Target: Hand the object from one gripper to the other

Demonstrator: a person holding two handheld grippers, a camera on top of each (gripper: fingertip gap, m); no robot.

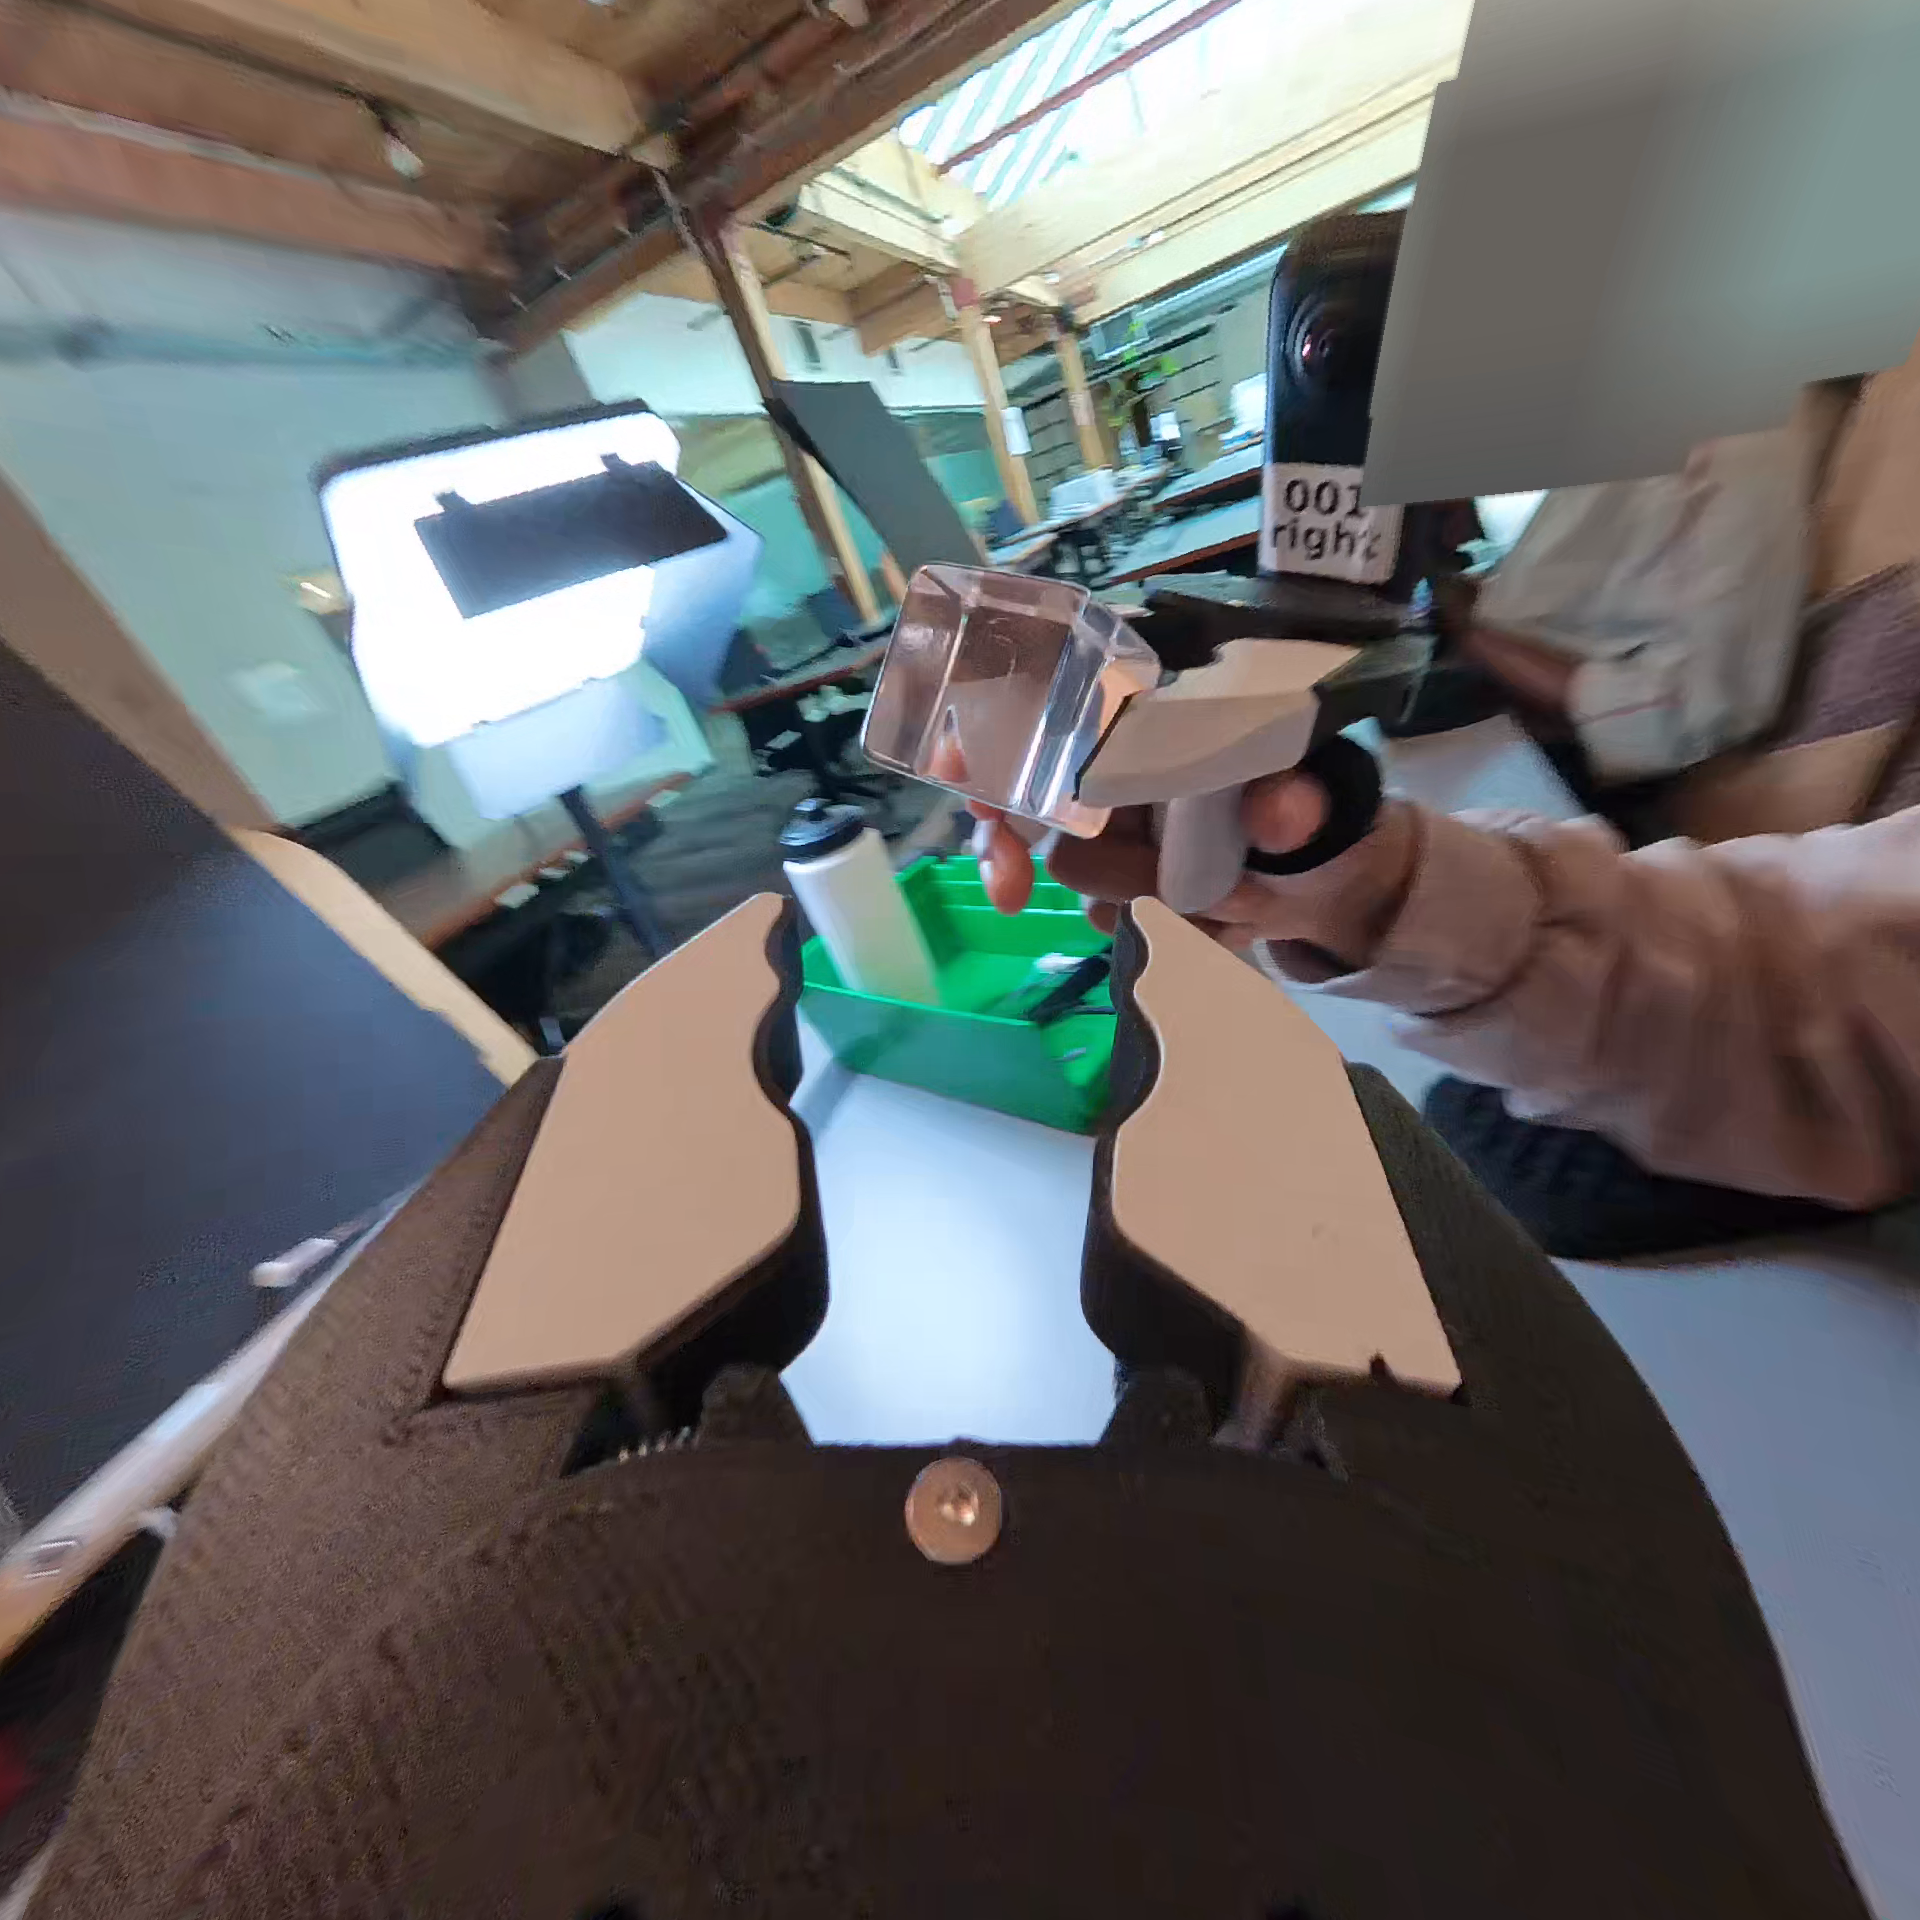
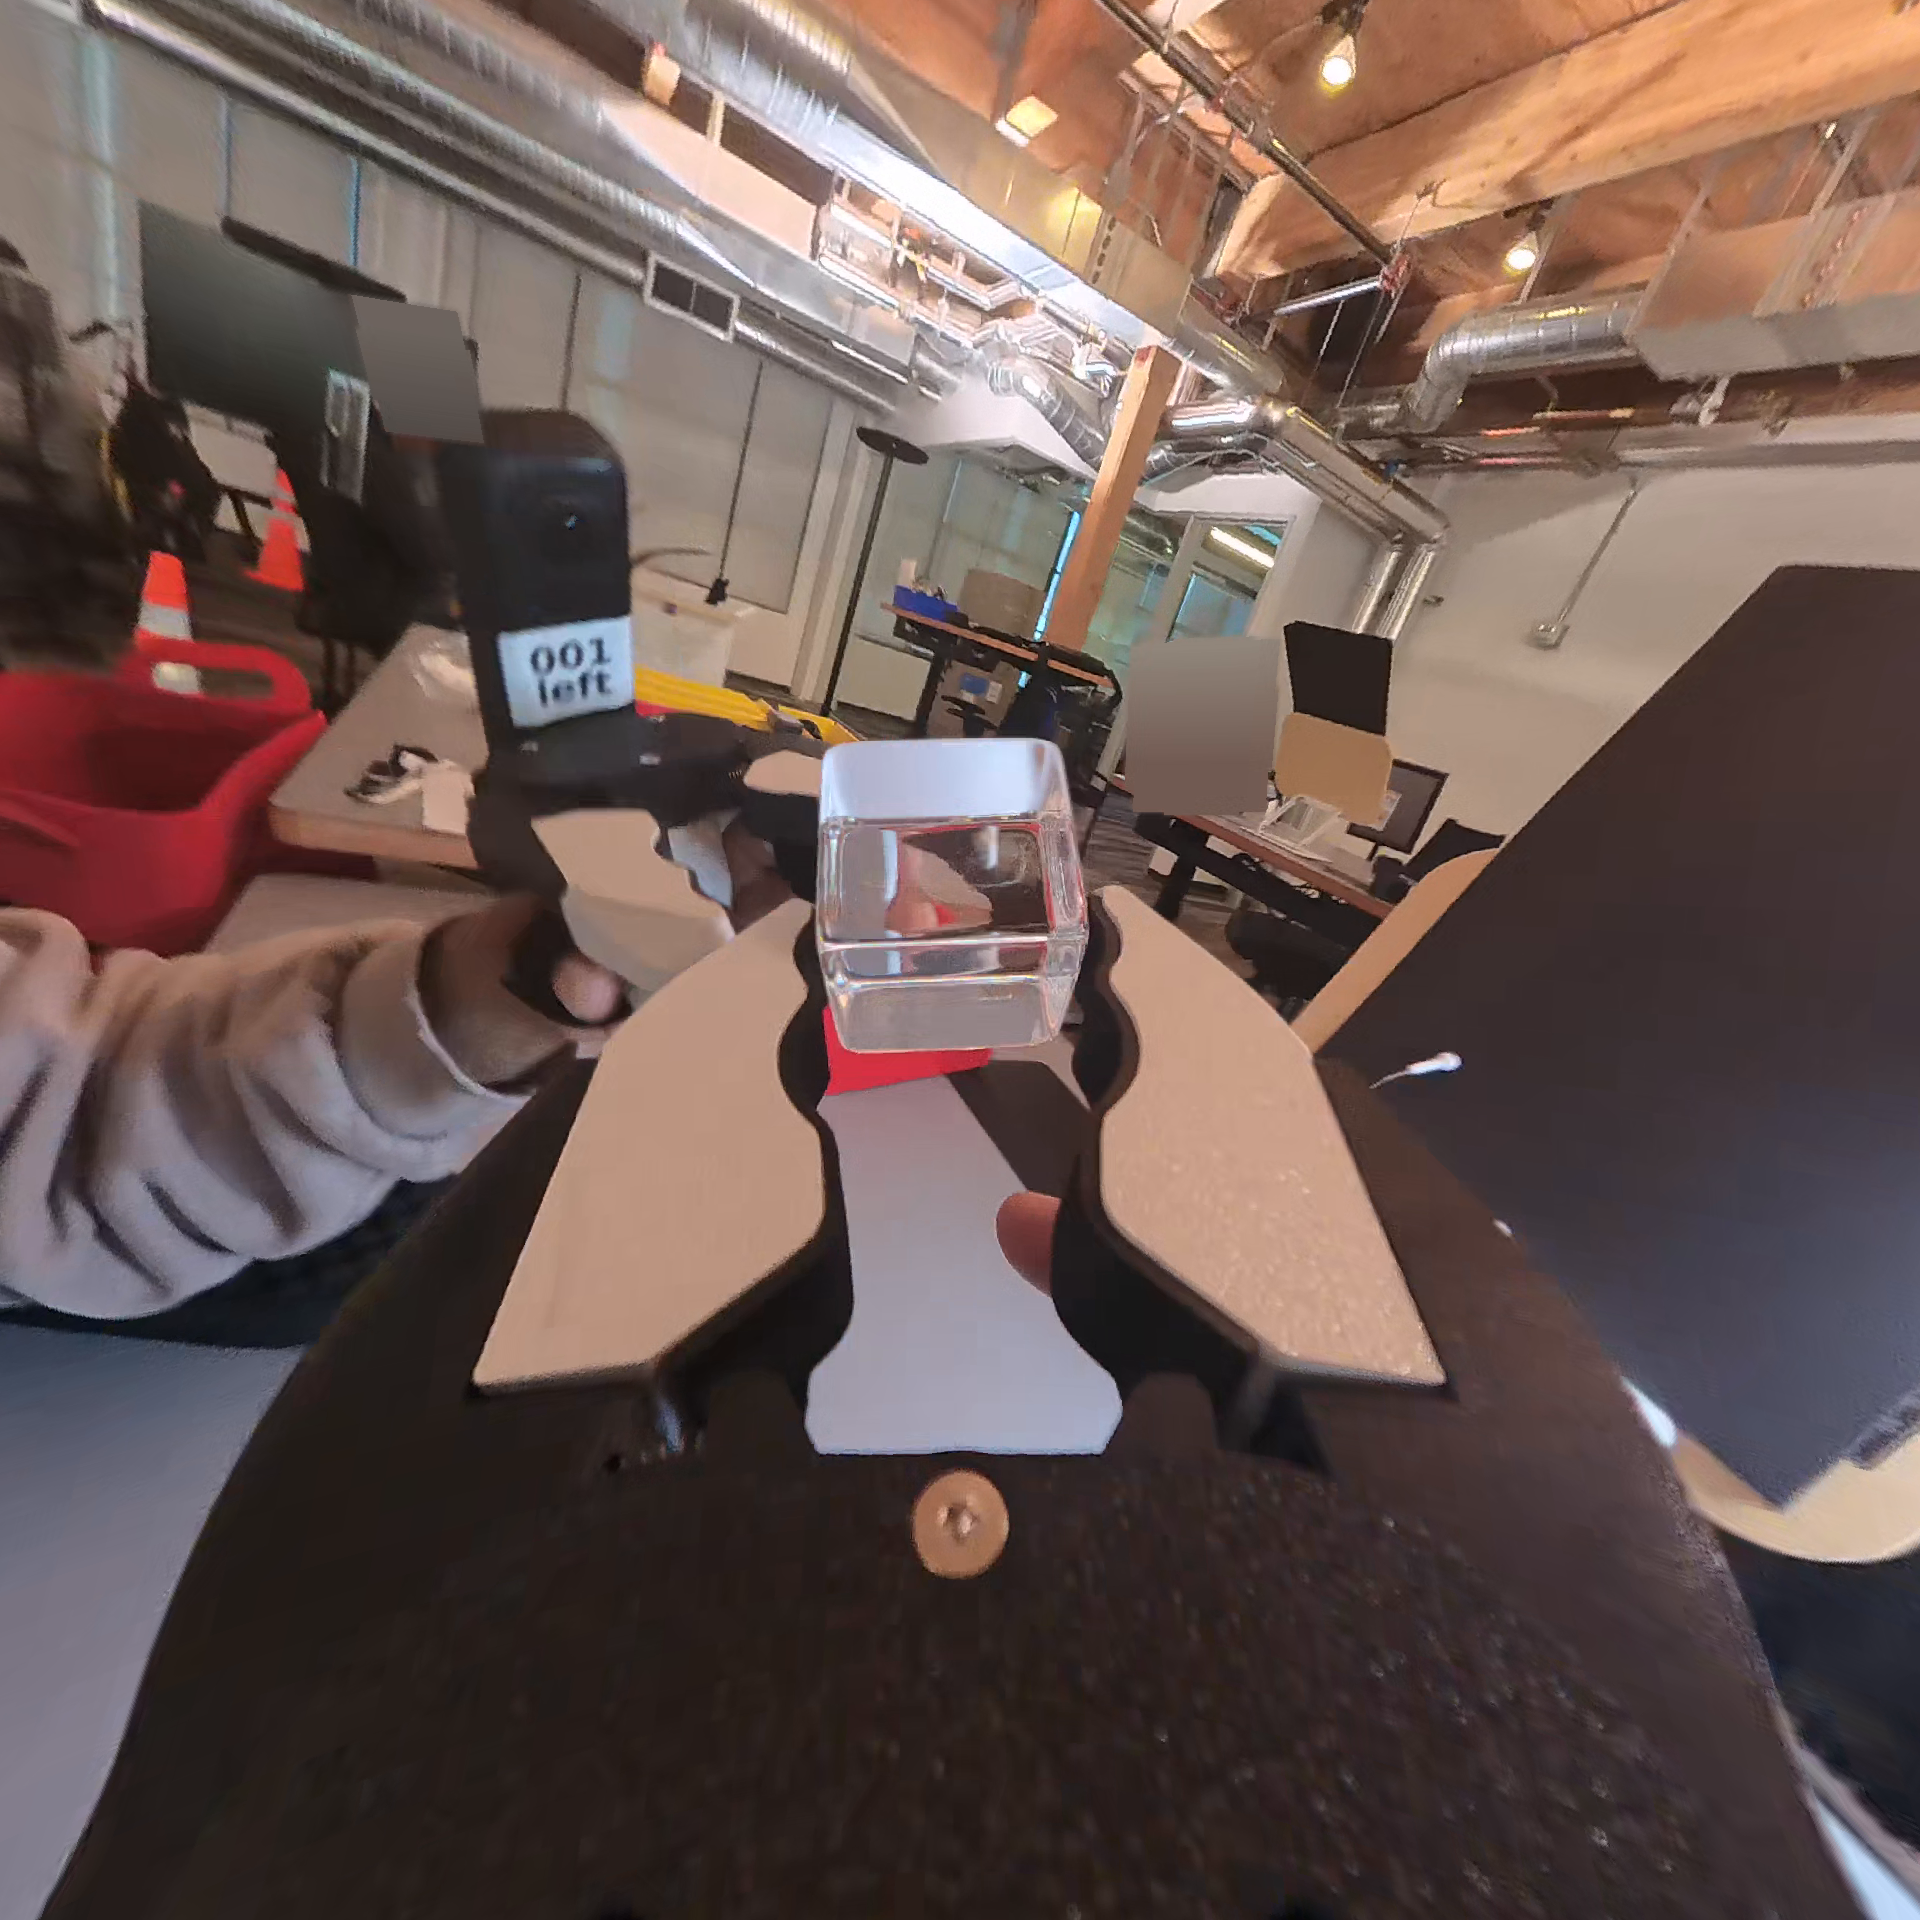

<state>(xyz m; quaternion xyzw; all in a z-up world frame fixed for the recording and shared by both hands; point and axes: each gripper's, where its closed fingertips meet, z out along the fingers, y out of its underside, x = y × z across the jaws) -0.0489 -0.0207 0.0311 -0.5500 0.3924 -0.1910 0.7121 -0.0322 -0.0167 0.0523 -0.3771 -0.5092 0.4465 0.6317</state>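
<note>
Your right gripper [image 2: 951, 925] clamps clear cube [image 2: 951, 894] at frame centre; your left gripper [image 1: 956, 925] spread wide, empty, cube above it.

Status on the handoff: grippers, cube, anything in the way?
Right gripper shut on clear cube, held in air. Left gripper open, empty, short of cube. Gap between them clear.
</note>
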